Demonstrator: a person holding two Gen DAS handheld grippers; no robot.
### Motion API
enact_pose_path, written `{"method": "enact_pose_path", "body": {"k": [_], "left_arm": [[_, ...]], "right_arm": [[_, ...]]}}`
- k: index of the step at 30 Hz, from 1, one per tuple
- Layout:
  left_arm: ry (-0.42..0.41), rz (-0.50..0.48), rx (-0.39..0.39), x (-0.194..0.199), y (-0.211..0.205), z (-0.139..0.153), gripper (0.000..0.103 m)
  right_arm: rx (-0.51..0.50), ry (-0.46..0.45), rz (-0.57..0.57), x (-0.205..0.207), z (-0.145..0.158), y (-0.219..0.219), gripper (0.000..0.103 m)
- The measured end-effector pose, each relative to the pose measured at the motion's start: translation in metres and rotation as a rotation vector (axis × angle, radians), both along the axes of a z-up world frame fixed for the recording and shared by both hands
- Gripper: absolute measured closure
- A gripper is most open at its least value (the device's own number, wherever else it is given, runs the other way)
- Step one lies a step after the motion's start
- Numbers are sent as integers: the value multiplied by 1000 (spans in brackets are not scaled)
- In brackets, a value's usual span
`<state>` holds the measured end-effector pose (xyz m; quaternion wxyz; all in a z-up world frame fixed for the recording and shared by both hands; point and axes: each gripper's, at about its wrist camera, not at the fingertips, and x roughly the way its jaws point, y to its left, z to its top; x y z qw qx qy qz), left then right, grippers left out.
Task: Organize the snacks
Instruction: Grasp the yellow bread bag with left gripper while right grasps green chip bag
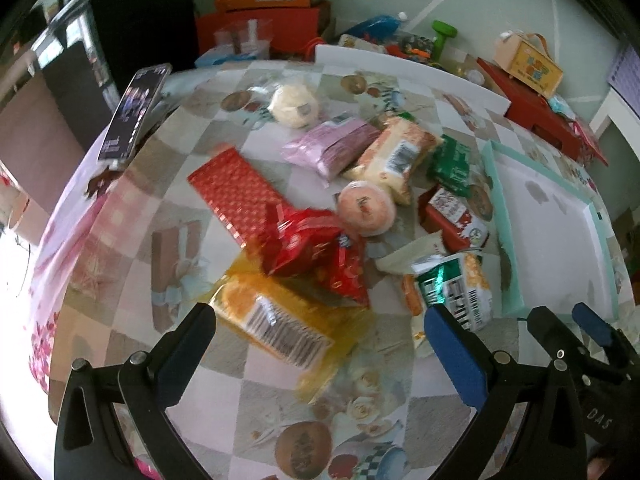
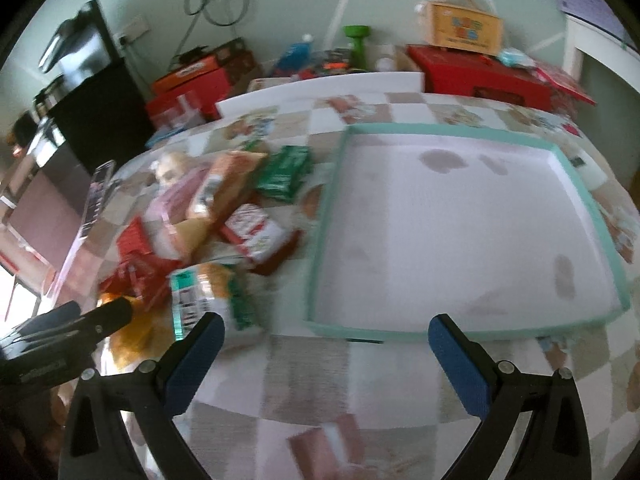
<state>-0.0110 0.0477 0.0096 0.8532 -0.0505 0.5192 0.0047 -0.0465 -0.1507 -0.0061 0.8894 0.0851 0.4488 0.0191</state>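
- The left gripper (image 1: 320, 328) hangs over the patterned tablecloth (image 1: 280, 420), its 2 jaws spread wide with nothing between them; below the gap lies a yellow packet (image 1: 276, 320), not touched as far as can be seen.
- The right gripper (image 2: 324, 336) is also spread wide and empty, above the near rim of the mint-edged tray (image 2: 340, 326), whose white floor holds no snacks.
- The snacks sit in a loose pile left of the tray: a red box (image 1: 236, 192), a red bag (image 1: 316, 252), a purple pack (image 1: 332, 146), a green-and-white packet (image 1: 456, 292) just beside the tray.
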Motion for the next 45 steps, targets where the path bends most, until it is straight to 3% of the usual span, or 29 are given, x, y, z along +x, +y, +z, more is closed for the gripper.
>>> {"method": "enact_pose_path", "body": {"k": [10,15,21,26,31,33,34,45], "left_arm": [[61,88,-50,-2,32,-16,0],[106,119,-90,3,39,-27,5],[98,120,-147,6,40,-27,6],[106,117,-161,7,38,-29,6],[110,112,-156,8,36,-30,7],[115,113,-159,13,34,-32,23],[120,111,-165,15,34,-34,25],[104,114,-185,13,36,-32,47]], "right_arm": [[-32,3,136,8,-7,47,0],[-37,13,159,14,-16,56,0],[-71,-8,177,22,-21,65,0],[-77,5,199,27,-28,71,10],[-86,1,203,29,-30,73,29],[-83,2,208,30,-31,73,38],[-87,3,208,30,-31,73,46],[-87,2,205,29,-32,72,50]]}}
